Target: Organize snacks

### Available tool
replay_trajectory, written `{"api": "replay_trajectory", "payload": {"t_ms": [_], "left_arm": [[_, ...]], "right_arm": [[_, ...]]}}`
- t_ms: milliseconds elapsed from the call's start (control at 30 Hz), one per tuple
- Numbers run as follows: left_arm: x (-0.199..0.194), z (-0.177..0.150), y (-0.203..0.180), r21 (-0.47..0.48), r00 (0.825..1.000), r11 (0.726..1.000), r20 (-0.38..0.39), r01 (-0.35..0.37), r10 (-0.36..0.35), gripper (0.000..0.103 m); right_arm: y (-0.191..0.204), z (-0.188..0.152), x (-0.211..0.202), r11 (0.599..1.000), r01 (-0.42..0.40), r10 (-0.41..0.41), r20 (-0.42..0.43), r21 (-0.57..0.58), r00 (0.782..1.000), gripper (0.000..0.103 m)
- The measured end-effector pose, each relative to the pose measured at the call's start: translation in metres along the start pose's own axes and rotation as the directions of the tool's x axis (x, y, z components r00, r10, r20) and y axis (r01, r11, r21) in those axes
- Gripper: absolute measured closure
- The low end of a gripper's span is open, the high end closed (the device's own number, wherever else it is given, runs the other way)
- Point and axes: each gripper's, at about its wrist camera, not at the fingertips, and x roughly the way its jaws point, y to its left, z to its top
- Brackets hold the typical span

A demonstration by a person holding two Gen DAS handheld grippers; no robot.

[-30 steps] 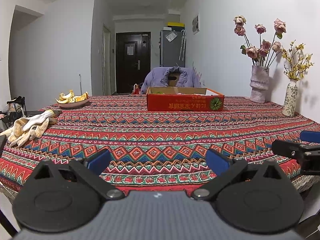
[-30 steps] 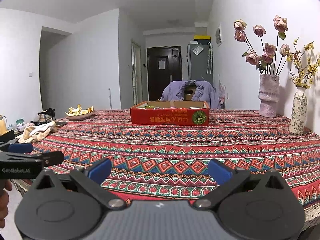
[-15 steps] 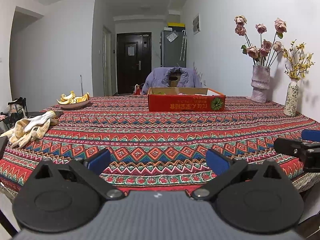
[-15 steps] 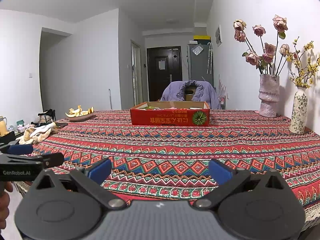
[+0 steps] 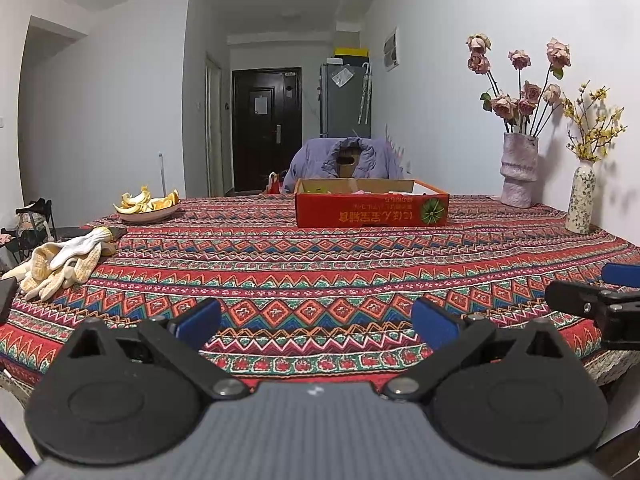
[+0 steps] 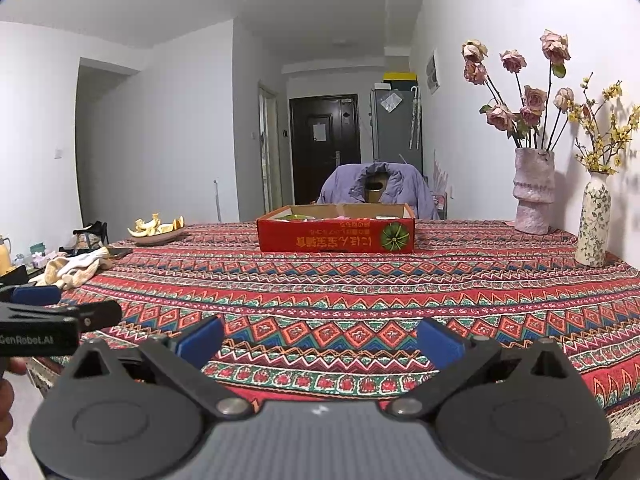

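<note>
A shallow red cardboard box with snack packets showing over its rim stands at the far middle of the patterned tablecloth. My left gripper hovers open over the near table edge, nothing between its blue pads. My right gripper is open too, at the near edge, empty. Each gripper shows at the side of the other's view. The box's contents are mostly hidden by its wall.
A plate of orange peels sits far left. Work gloves lie at the left edge. Two flower vases, pink and floral, stand by the right wall. A chair with a purple jacket is behind the box.
Both grippers have drifted slightly; the scene sits a little lower in the views. Neither has opened, shut or taken anything.
</note>
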Motion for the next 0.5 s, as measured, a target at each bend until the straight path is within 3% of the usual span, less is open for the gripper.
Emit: {"api": "replay_trajectory", "payload": {"t_ms": [500], "left_arm": [[-0.0035,0.0008,-0.0017,0.009,1.0,1.0,0.014,-0.002,0.002,0.0]], "right_arm": [[-0.001,0.0011,-0.0016,1.0,-0.003,0.003,0.002,0.012,1.0,0.0]]}}
